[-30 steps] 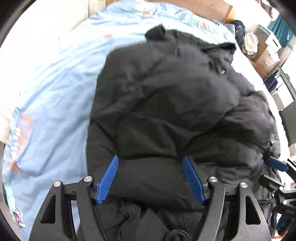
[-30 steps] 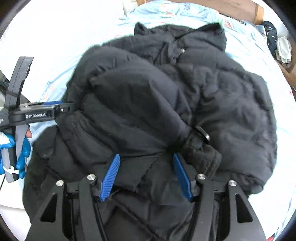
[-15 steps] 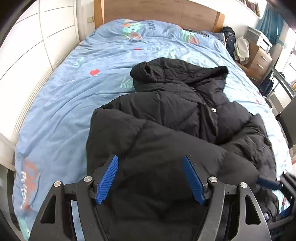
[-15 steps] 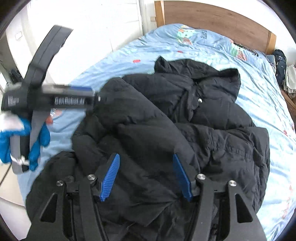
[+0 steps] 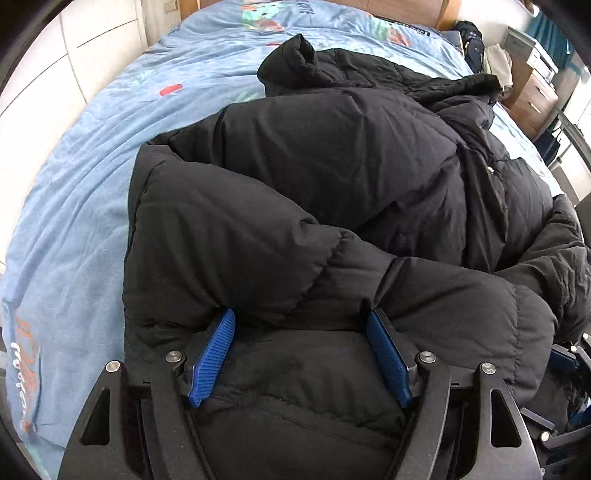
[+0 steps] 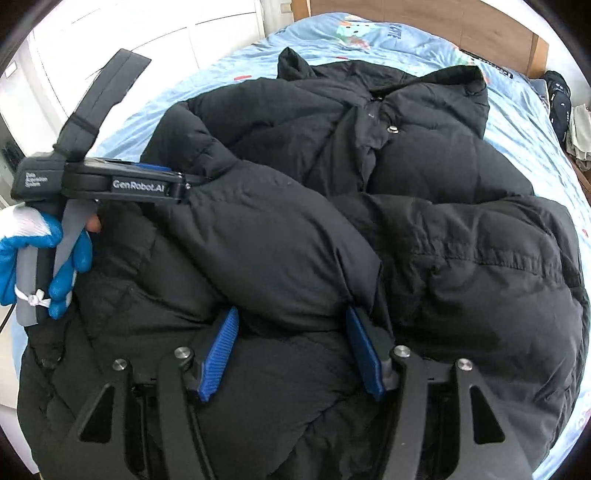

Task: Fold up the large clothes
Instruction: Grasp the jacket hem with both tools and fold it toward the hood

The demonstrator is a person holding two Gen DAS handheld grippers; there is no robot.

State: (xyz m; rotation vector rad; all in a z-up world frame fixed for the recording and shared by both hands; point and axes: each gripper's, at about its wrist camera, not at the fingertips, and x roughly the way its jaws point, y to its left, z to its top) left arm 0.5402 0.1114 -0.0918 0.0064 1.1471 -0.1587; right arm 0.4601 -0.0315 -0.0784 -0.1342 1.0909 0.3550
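Note:
A black puffer jacket [image 5: 332, 166] lies on the bed with its hood [image 5: 369, 70] toward the headboard. A thick fold of its lower part bulges up between the blue pads of my left gripper [image 5: 301, 317], which is shut on it. In the right wrist view the same jacket [image 6: 443, 258] fills the frame, and my right gripper [image 6: 291, 314] is shut on another puffy fold beside it. The left gripper's body [image 6: 140, 184], held by a blue-gloved hand [image 6: 62, 266], shows at the left with its fingers buried in the jacket.
The light blue printed bed sheet [image 5: 92, 184] surrounds the jacket, with a wooden headboard [image 6: 443, 26] beyond. White panels [image 5: 74, 55] stand along the bed's left side. A wooden drawer unit [image 5: 535, 92] and a dark bag [image 5: 471, 40] sit at the far right.
Both grippers have carried their folds of the jacket toward the hood and come down lower. The lower part now lies doubled over the jacket's middle.

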